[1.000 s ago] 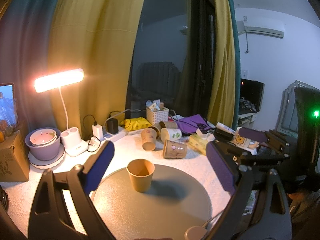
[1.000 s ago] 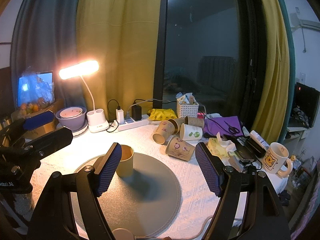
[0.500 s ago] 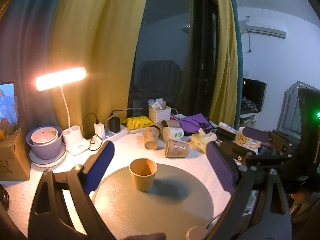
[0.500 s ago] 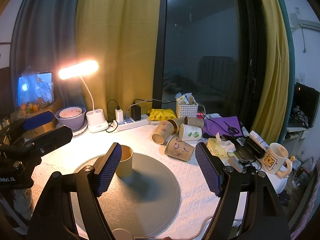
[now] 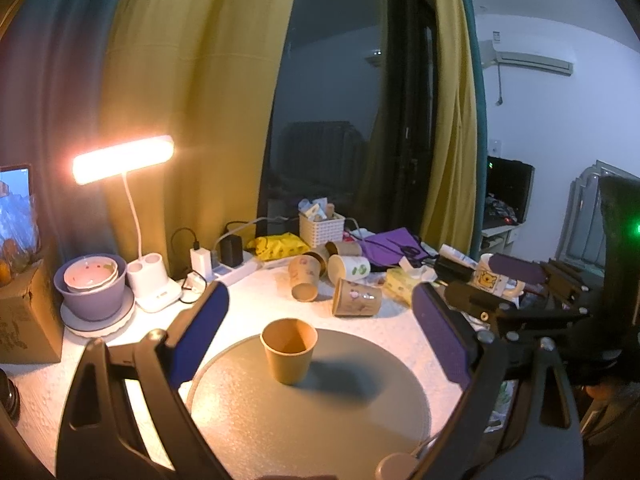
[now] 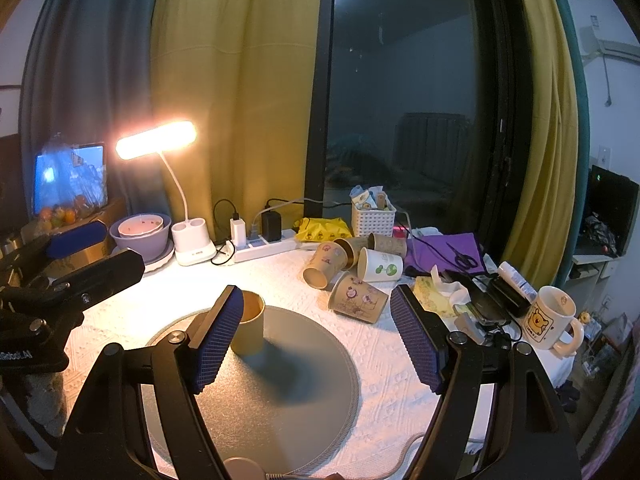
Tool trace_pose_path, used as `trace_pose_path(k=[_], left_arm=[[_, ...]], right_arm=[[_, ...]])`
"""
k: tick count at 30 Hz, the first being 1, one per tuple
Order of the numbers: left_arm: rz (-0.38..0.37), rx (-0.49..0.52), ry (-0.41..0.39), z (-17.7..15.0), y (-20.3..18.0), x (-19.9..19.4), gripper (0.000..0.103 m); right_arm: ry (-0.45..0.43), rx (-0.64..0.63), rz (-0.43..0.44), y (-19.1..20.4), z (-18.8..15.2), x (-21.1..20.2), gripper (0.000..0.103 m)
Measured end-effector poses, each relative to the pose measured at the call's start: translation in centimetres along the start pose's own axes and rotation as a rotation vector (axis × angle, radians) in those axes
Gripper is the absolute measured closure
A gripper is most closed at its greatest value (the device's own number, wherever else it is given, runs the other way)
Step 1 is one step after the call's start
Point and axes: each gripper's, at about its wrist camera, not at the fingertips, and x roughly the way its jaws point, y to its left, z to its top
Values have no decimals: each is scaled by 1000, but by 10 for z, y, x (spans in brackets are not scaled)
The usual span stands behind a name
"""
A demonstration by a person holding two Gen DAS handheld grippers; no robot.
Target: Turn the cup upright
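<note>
Your work surface is a table under a white textured cloth [image 6: 372, 364]. A round grey mat [image 5: 320, 420] lies flat on it, and a plain tan paper cup [image 5: 289, 350] stands upright on that mat. Behind, patterned paper cups [image 6: 358, 298] lie tipped in a cluster. You also have a lit white desk lamp [image 6: 192, 246], a white power strip [image 6: 264, 248] and a cartoon-bear mug [image 6: 550, 322].

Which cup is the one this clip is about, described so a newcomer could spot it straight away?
Find the round grey mat on the white tablecloth, in front of the lit desk lamp. The cup stands alone on that mat, mouth up. It is plain tan with no print, unlike the patterned paper cups lying tipped over behind the mat.
</note>
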Motion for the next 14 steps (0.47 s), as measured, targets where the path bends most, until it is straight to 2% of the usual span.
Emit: trace_pose_path(k=[10,14], left_arm=[[-2,1,2,-1,-1,1,9],[-46,4,2,-4,-3,0,9]], right_arm=[[0,0,0,0,0,0,24],[3,0,-1,0,0,1,24]])
